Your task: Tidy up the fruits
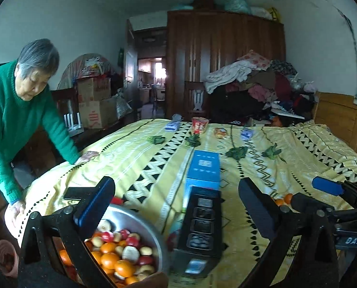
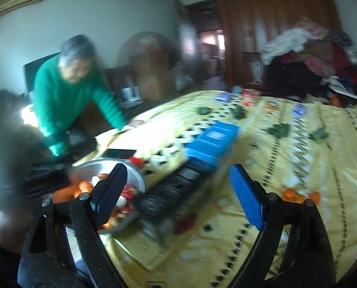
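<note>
A metal bowl (image 1: 152,230) full of oranges (image 1: 110,260) and small red and pale fruits sits at the near left of the bed; it also shows blurred in the right wrist view (image 2: 135,175). A few oranges (image 1: 284,200) lie on the yellow cover to the right, seen also in the right wrist view (image 2: 296,195). My left gripper (image 1: 176,206) is open and empty, above the bowl's right side. My right gripper (image 2: 178,192) is open and empty, over the bed; in the left wrist view it appears at the right (image 1: 339,192).
A long black and blue box (image 1: 202,206) lies along the bed's middle. A phone (image 1: 75,195) lies by the bowl. Green leafy items (image 1: 236,152), snack packs and a red cup (image 1: 199,124) lie further back. A woman in green (image 1: 12,120) leans on the bed's left edge.
</note>
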